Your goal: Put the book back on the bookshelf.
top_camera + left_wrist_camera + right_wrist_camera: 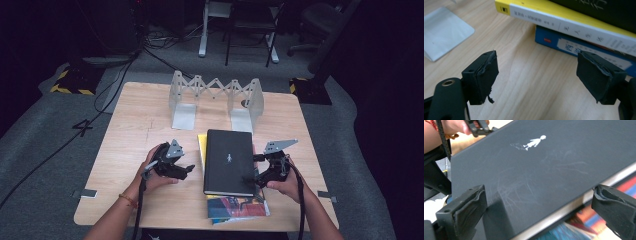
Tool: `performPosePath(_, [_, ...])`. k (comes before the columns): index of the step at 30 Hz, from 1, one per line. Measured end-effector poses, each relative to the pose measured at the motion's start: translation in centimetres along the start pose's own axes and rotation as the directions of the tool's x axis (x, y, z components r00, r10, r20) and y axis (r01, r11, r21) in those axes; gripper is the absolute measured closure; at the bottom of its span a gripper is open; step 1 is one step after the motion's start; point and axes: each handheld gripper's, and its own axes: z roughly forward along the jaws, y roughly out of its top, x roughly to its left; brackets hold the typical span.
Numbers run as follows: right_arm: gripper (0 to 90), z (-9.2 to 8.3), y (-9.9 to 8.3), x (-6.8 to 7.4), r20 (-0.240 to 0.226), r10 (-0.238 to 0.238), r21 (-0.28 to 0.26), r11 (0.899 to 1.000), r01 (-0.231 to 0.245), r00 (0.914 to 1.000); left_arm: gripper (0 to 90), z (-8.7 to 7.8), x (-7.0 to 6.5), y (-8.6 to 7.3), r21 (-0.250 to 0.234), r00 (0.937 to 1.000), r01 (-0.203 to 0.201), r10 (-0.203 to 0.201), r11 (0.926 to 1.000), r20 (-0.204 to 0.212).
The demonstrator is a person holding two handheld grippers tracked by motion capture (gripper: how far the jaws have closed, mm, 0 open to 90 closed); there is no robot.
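A person's two forearms come in from the near edge of a light wooden desk (130, 120), each hand holding a black two-jaw tool.

The left tool (186, 171) sits just left of a stack of books, its jaws pointing toward the stack. In the left gripper view its jaws stand wide apart with only bare wood between them, holding nothing.

The right tool (256, 167) sits at the right edge of the stack. In the right gripper view its jaws are also wide apart, one on each side of the top book's near edge; the pads are not pressing on the book.

The stack lies flat near the middle of the desk, toward the person. On top is a black book (229, 160) with a small white figure on its cover. Under it a yellow book (201, 147) shows along the left side, with a white spine bearing printed characters in the left gripper view. Below that lies a blue book (564, 46). A colourful cover (235, 206) sticks out from under the stack at the near end.

Farther back on the desk stands a grey metal folding book rack (215, 95), upright and apart from the stack, with nothing in it.

Beyond the desk are a grey carpet (45, 130), cables and chair legs in a dark room.
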Motion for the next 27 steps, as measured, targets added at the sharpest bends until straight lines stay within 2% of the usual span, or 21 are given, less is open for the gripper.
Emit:
performPosePath(4, [0.0, 0.1, 0.3, 0.1, 0.006, -0.005, 0.011, 1.0, 0.005, 1.0, 18.9, 0.7, -0.1, 0.4, 0.002, 0.9998, -0.019, 0.019, 0.9998, -0.009])
performPosePath(13, [0.0, 0.7, 0.7, 0.2, 0.014, -0.01, 0.0, 1.0, 0.01, 0.9999, 20.5, 1.1, 0.3, 0.3, 0.0, 0.9996, -0.019, 0.019, 0.9998, -0.023])
performPosePath(18, [0.0, 1.3, 1.2, 0.1, 0.008, -0.016, 0.003, 1.0, 0.016, 0.9998, 21.7, 1.6, 0.8, 0.5, 0.001, 0.9995, 0.004, -0.004, 1.0, -0.031])
performPosePath(24, [0.0, 1.8, 1.8, -0.2, -0.004, -0.025, 0.01, 1.0, 0.025, 0.9997, 22.8, 2.0, 1.3, 1.2, -0.027, 0.9989, 0.018, -0.02, 0.9995, -0.043])
performPosePath(27, [0.0, 2.1, 2.0, -0.3, -0.007, -0.028, 0.011, 1.0, 0.028, 0.9996, 24.4, 2.3, 1.4, 1.3, -0.028, 0.9986, 0.007, -0.009, 0.9996, -0.052])
